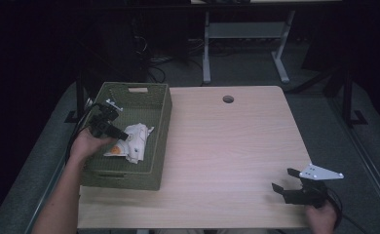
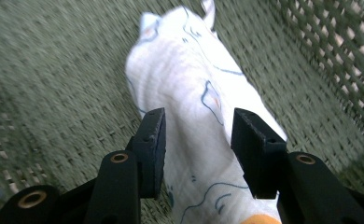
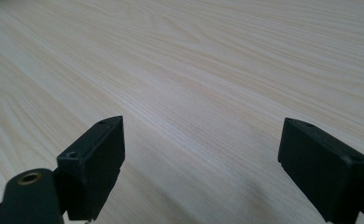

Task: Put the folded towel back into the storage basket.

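Right gripper (image 1: pixel 286 181) sits at the near right corner of the counter (image 1: pixel 227 161), held low over the bare wood by the right hand (image 1: pixel 322 217). Its fingers (image 3: pixel 94 163) are spread wide with nothing between them; the right gripper view has only wood grain in the gap.

Left hand (image 1: pixel 86 145) comes in at the near left and holds the left gripper (image 1: pixel 122 135) inside the green woven basket (image 1: pixel 161 122), which stands on the left part of the counter. The gripper tips point down and to the right at a white cloth (image 1: pixel 134 141) with blue line print and an orange patch.

In the left gripper view the cloth (image 2: pixel 194 102) lies crumpled on the basket floor and runs up between the fingers (image 2: pixel 152 140). The fingers are partly spread, one on each side of the cloth; a gap shows at each pad, so no pinch.

Cloth position: in the basket, near the middle, nearer the right wall.

Far edge of the counter has a round cable hole (image 1: pixel 228 99).
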Available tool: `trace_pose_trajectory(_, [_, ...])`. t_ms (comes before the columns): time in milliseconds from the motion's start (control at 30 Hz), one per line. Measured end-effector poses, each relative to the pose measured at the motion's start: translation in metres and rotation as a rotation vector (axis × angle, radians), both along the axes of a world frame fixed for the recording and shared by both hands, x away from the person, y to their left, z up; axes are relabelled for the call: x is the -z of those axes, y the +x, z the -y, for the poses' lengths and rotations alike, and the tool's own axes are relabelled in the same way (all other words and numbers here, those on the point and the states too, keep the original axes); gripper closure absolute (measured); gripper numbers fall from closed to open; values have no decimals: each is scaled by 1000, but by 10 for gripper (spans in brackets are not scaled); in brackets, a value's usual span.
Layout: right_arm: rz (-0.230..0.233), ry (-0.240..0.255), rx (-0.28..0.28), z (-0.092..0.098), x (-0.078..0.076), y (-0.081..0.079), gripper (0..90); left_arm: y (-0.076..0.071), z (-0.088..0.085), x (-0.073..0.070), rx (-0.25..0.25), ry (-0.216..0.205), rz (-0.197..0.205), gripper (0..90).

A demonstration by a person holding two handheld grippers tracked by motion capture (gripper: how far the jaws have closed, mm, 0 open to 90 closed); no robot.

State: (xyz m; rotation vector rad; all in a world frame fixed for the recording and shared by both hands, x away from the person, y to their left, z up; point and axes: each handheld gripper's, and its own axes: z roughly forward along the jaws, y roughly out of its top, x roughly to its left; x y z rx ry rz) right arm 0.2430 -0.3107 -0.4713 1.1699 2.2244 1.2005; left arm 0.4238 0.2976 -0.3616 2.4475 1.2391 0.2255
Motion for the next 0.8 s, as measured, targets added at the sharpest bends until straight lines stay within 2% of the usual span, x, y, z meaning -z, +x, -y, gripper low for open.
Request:
trace_pose_trajectory(133, [3, -2, -6, -1, 0, 0, 142, -5, 0, -6, 15, -34, -4, 591])
trace_pose_trajectory(167, [2, -7, -7, -2, 0, 0, 142, -6, 1, -6, 30, -49, -14, 660])
trace_pose_trajectory(200, [2, -7, -7, -2, 0, 0, 142, -7, 3, -6, 50, -57, -27, 660])
trace_pose_trajectory(267, [-1, -8, -10, -3, 0, 1, 142, -9, 7, -4, 86, -68, -56, 718])
trace_pose_trajectory(333, [-2, -10, -11, -4, 0, 1, 142, -9, 12, 2, 109, -43, -90, 754])
trace_pose_trajectory(367, [-2, -13, -13, -4, 0, 1, 142, -7, 15, 9, 98, -18, -117, 744])
trace_pose_trajectory(400, [-2, -13, -13, -4, 0, 1, 142, -7, 15, 9, 98, -18, -117, 742])
trace_pose_trajectory(467, [2, -15, -16, -4, 0, 1, 142, -4, 15, 18, 73, 30, -152, 737])
trace_pose_trajectory(533, [2, -15, -16, -5, 0, 1, 142, -2, 14, 23, 56, 81, -167, 732])
trace_pose_trajectory(600, [2, -14, -14, -4, 0, 2, 142, 2, 13, 32, 33, 118, -205, 719])
trace_pose_trajectory(700, [2, -12, -12, -4, -1, 1, 142, 3, 13, 35, 46, 107, -230, 713])
trace_pose_trajectory(800, [0, -9, -10, -4, -1, 1, 142, 3, 21, 35, 97, 61, -240, 713])
